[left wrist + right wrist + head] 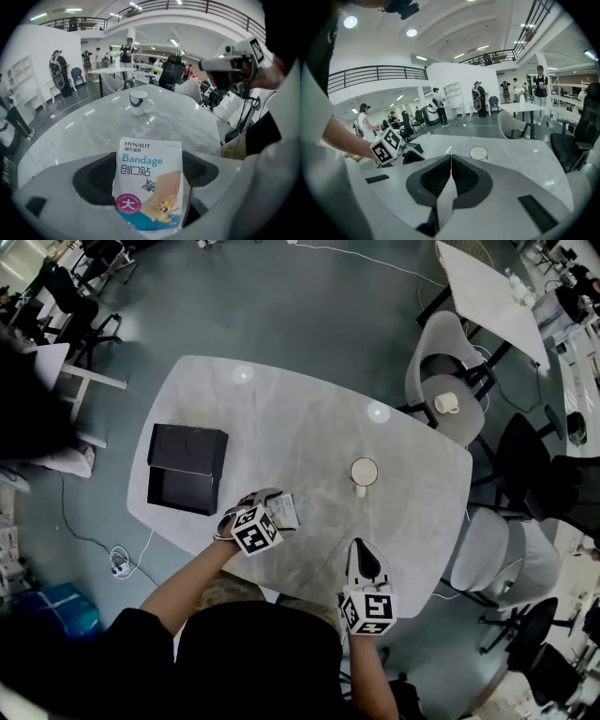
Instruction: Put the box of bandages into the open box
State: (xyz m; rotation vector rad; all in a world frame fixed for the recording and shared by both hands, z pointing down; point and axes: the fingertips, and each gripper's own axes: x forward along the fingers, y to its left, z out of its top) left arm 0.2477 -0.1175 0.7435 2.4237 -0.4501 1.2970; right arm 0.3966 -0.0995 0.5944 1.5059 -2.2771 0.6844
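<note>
The white box of bandages (150, 185), printed with "Bandage" and cartoon figures, stands upright between the jaws of my left gripper (149, 172), which is shut on it. In the head view the left gripper (272, 510) holds the bandage box (286, 511) near the table's front edge. The open black box (184, 468) lies at the table's left end, lid folded back, to the left of that gripper. My right gripper (363, 560) hovers at the front right edge; its jaws meet with nothing between them (450, 174).
A white mug (364, 472) stands mid-table, right of the left gripper, also seen as the mug (138, 102) and the mug (478, 153). The grey marble table (309, 418) has chairs (450, 381) to its right. People stand in the background.
</note>
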